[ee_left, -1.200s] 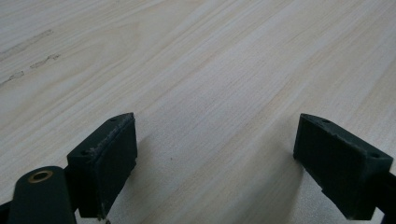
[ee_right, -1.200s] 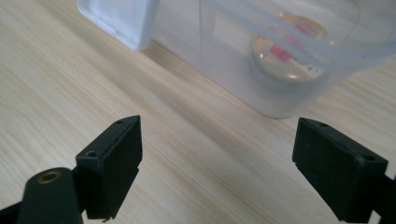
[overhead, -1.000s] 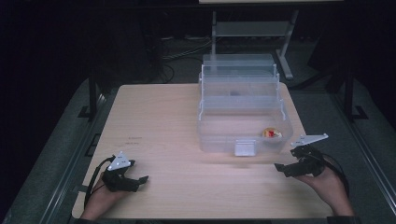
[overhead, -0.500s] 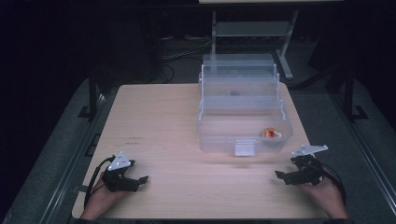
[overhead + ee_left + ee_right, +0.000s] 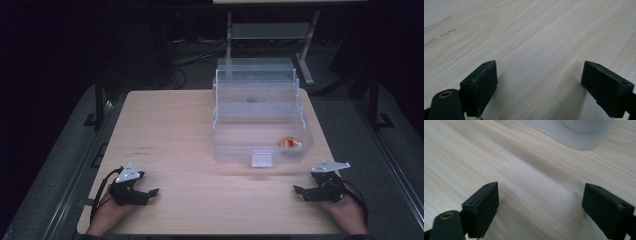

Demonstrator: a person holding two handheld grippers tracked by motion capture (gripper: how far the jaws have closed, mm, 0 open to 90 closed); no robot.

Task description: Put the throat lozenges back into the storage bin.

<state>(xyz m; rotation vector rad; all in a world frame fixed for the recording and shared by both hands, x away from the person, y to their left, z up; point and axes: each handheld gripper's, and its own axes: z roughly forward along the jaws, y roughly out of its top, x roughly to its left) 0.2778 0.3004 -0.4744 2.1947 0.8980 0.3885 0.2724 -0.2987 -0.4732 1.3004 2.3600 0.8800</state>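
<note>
A clear plastic tiered box (image 5: 260, 117) stands on the right half of the wooden table (image 5: 170, 130). Its lowest tray holds a small red and yellow object (image 5: 290, 143) at the front right, and a small dark item (image 5: 251, 100) lies in an upper tier. My left gripper (image 5: 150, 194) rests open at the table's front left corner, nothing between its jaws (image 5: 540, 92). My right gripper (image 5: 300, 192) rests open at the front right, in front of the box, with bare wood between its jaws (image 5: 540, 212). The box's curved lower edge (image 5: 579, 135) shows at the top of the right gripper view.
A white latch tab (image 5: 262, 159) sticks out at the box's front edge. Beyond the table's far edge a metal stand (image 5: 270, 35) and cables (image 5: 185, 60) sit on the dark floor. Dark rails (image 5: 97, 107) flank the table's sides.
My right gripper has moved back toward the front edge and down onto the table, away from the box. The left gripper has stayed put.
</note>
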